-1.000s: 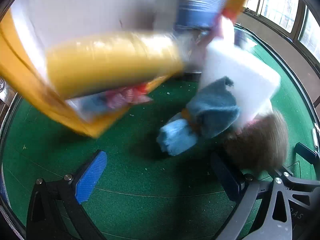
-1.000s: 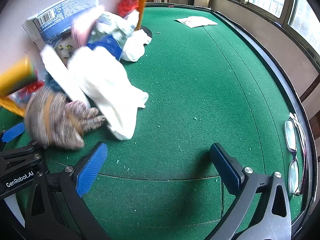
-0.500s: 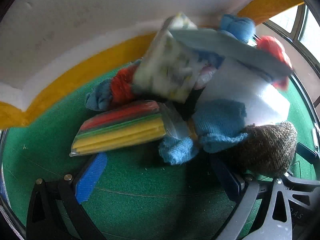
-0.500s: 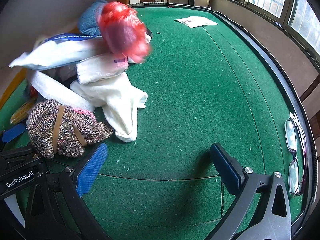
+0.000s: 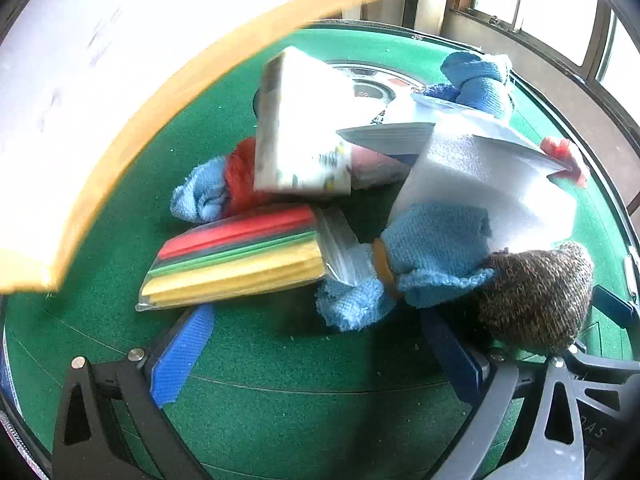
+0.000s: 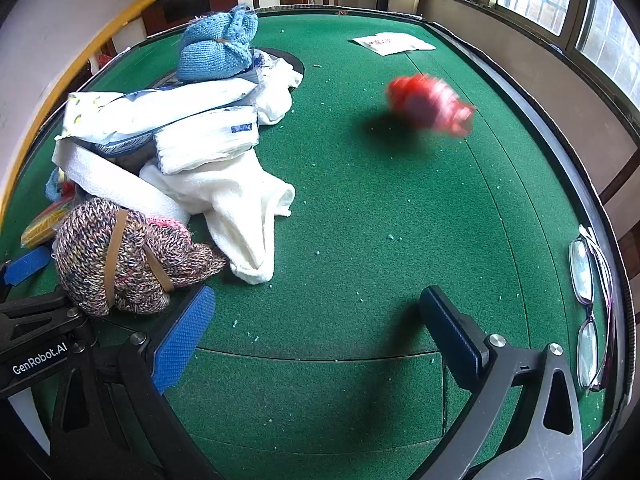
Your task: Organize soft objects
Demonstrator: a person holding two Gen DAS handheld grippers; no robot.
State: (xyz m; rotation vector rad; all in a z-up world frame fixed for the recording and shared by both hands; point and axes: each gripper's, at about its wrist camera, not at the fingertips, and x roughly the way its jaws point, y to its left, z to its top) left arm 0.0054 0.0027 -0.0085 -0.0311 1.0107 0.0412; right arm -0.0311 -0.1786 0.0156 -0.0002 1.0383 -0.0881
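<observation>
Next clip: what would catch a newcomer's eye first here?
The heap of soft things on the green table: a blue knitted bundle on top, a white cloth spilling toward the right tongs, a brown knitted hat at the near edge. Apart on the felt, a blurred red bundle. Both tongs are open and empty.

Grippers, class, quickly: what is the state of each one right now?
Left gripper: open, holding nothing.
Right gripper: open, holding nothing.

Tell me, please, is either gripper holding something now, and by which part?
Nothing is held. The left gripper and the right gripper both stand open over the green table, with only bare felt between their fingers.
</observation>
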